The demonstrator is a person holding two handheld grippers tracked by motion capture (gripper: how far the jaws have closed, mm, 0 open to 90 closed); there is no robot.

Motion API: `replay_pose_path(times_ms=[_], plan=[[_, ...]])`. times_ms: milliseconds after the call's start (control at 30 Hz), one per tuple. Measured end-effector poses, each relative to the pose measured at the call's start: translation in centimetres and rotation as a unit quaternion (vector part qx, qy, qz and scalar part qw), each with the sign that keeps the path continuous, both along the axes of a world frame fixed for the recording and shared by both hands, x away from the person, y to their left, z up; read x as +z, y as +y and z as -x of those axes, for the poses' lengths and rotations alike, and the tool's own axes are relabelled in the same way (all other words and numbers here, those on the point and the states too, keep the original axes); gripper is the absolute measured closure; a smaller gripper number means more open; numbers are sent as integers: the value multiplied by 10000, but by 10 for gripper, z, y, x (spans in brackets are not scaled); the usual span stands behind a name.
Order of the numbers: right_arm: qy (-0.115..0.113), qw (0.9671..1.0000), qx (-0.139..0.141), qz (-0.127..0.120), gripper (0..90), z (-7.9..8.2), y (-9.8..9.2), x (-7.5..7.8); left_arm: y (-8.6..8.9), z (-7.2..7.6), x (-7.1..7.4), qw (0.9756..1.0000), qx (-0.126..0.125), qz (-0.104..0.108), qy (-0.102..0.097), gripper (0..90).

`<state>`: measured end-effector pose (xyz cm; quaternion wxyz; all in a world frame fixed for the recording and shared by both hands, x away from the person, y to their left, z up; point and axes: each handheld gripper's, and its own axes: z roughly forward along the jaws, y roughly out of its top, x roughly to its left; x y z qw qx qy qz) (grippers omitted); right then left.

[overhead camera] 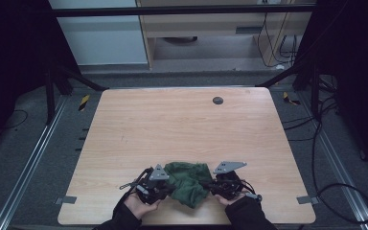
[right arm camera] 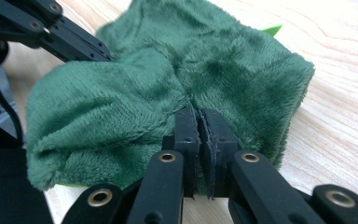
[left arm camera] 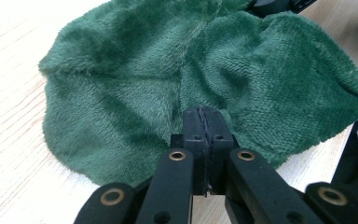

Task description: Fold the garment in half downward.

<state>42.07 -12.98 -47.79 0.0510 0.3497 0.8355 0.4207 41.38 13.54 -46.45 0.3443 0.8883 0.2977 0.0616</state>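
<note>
A crumpled dark green fleece cloth (overhead camera: pixel 188 181) lies on the wooden table (overhead camera: pixel 172 124) near its front edge, between the two hand-held grippers. My left gripper (overhead camera: pixel 170 185) pinches the cloth's left side; in the left gripper view its pads (left arm camera: pixel 204 114) are pressed together on a fold of the cloth (left arm camera: pixel 135 84). My right gripper (overhead camera: pixel 210 185) holds the right side, and in the right gripper view its jaws (right arm camera: pixel 199 116) are nearly closed on a bunched fold of the cloth (right arm camera: pixel 168 70). The left gripper's black linkage (right arm camera: pixel 51 28) shows beyond the cloth.
A dark round grommet (overhead camera: pixel 217 100) sits in the far part of the tabletop. Metal rails (overhead camera: pixel 33 153) run along both sides of the table, and cables (overhead camera: pixel 345 191) lie on the floor at the right. Light wood furniture (overhead camera: pixel 211 28) stands behind the table.
</note>
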Motion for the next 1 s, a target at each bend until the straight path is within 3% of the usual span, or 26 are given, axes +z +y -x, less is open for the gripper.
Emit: replay_pose_path(times_ms=[200,533,767,933,1000], plan=[[-5,10000,-20,50,846,-1,1,-2,0,0,-1,10000,-15,-29,32,891],[-274,9991,-186,-263,787,-2,-12,15,26,-8,26,9984,387,305,-293,851],[-564,9957,-673,-283,705,-7,-35,24,59,-20,31,9944,926,331,-377,795],[-682,9909,-1162,-49,629,-15,-57,20,83,-29,26,9905,1282,333,-381,710],[-679,9878,-1400,47,578,-18,-66,18,93,-32,22,9874,1490,339,-405,651]])
